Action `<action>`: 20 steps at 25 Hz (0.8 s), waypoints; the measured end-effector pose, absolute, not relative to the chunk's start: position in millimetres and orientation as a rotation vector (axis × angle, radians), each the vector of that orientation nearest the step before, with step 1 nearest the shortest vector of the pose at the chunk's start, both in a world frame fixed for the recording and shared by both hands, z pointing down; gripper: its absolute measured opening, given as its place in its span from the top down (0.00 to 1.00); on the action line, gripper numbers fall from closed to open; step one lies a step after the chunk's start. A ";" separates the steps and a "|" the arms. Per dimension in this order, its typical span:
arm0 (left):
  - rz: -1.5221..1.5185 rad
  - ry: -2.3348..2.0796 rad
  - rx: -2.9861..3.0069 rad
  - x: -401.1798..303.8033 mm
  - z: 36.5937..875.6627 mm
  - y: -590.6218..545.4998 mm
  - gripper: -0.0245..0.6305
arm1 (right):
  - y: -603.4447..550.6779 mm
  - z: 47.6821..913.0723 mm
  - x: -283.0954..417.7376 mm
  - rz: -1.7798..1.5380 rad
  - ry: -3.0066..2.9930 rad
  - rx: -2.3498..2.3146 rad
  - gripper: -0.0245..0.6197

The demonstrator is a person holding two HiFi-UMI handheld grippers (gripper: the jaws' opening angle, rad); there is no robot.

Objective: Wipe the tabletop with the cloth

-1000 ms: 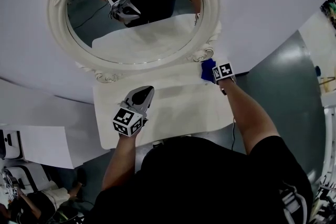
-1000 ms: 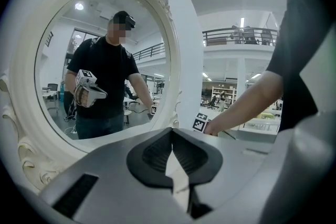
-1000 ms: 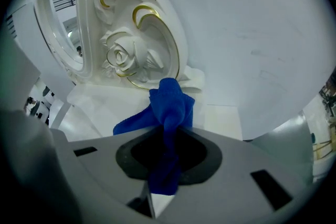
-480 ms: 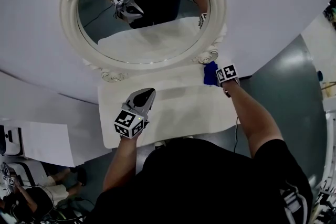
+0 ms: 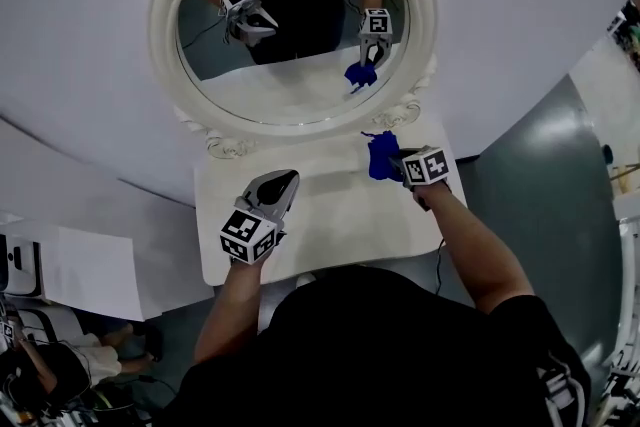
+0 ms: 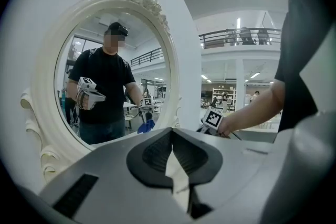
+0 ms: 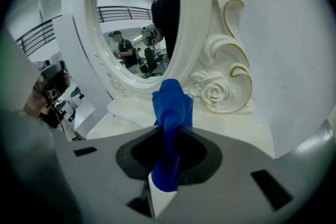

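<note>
A blue cloth (image 5: 382, 156) (image 7: 171, 113) is pinched in my right gripper (image 5: 400, 161) (image 7: 169, 136), which is shut on it; the cloth sticks up out of the jaws near the right back part of the white tabletop (image 5: 330, 215). Whether the cloth touches the tabletop I cannot tell. My left gripper (image 5: 276, 187) (image 6: 170, 157) hovers over the left half of the tabletop, its jaws together with nothing between them. Both grippers and the cloth also show as reflections in the mirror (image 5: 300, 25).
A large oval mirror with an ornate white frame (image 5: 415, 75) (image 7: 220, 76) stands at the back of the tabletop against a white wall. The person's body hides the table's near edge. A grey floor (image 5: 540, 165) lies to the right; white furniture (image 5: 70, 270) stands at the left.
The right gripper with the cloth has drawn back from the mirror base's right corner toward the left and nearer to me. The left gripper has stayed about where it was.
</note>
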State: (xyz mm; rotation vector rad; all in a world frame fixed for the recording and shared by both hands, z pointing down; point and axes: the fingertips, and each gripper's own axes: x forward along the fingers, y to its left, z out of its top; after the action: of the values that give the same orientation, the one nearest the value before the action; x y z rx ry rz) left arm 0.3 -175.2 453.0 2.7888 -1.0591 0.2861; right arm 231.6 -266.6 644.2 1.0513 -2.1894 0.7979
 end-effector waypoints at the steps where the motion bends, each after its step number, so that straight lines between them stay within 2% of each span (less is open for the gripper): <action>1: 0.284 -1.059 2.793 -2.1 451.2 -172.7 0.95 | -260.9 636.4 225.2 0.782 -2.208 1.051 0.87; 20: 0.280 -1.077 2.825 -53.1 431.9 -132.2 0.95 | -197.0 512.7 153.6 0.349 -2.404 1.218 0.87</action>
State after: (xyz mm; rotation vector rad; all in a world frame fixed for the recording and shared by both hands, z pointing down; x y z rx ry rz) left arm -53.1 -132.2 431.9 2.8246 -1.0772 0.2796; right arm 153.6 -197.0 512.7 1.2181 -2.4041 0.3485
